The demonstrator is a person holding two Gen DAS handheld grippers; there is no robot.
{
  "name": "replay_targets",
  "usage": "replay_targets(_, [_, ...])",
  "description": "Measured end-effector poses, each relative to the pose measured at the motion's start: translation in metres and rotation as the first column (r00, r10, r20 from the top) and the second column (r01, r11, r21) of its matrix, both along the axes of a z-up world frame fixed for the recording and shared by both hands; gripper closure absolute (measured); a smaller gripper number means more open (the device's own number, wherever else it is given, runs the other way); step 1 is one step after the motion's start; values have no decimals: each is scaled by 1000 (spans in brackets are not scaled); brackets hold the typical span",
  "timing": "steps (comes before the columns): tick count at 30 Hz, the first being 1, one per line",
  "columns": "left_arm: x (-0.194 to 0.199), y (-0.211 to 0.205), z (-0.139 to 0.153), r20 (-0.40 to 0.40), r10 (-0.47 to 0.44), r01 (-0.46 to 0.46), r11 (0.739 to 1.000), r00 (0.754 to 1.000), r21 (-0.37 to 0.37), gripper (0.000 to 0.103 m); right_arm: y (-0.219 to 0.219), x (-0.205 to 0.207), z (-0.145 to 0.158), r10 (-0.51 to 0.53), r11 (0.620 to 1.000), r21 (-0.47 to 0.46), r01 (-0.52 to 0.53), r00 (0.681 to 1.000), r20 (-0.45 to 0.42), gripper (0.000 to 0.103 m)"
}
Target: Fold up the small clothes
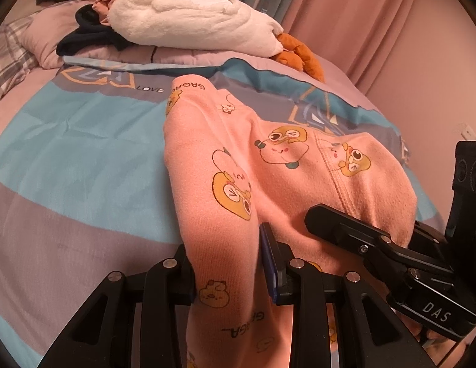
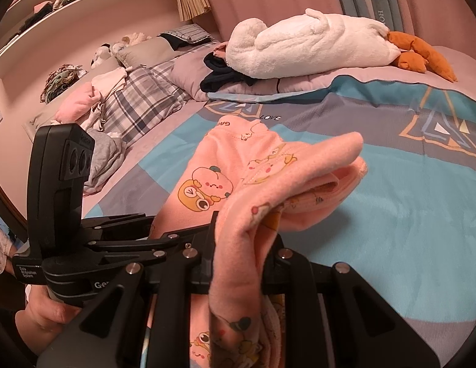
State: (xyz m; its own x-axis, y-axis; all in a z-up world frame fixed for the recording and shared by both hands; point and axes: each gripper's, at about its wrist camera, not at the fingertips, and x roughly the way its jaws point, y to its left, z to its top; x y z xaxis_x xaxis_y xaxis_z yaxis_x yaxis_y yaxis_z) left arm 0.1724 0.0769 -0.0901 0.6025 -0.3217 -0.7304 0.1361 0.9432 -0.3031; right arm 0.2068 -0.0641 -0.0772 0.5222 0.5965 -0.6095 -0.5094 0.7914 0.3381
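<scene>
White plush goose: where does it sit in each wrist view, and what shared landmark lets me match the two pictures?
Left wrist view: the white plush goose lies along the top centre, orange feet to the right, behind the pink printed garment.
Right wrist view: it lies at upper right, feet again to the right.
Shared landmark: the word LOVE printed on the blue and grey bedspread, just beyond the garment's far end in both views.

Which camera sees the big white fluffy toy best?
The right wrist view: the white plush toy lies whole on the bed there, orange feet included. The left wrist view also shows it, but nearer the curved top edge, more squashed.
</scene>
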Motion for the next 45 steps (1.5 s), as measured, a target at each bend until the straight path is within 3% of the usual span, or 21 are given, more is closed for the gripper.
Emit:
replay_targets(17, [39,15,-19,-43,38,-38,999,998,21,72,21,35,-15,18,1000,-22,-19,1000,-8,84])
replay_targets(27, [48,22,-42,-113,53,-49,998,992,33,72,24,54,-42,7,1000,-14,-9,995,-104,83])
replay_targets(39, [53,26,-49,-123,41,-37,999,992,30,71,-7,75,-79,-66,990,99,96,961,-269,79])
replay_targets(45, [54,26,-51,-121,44,-39,998,992,42,68,-10,76,-87,-80,987,106,117,950,-301,72])
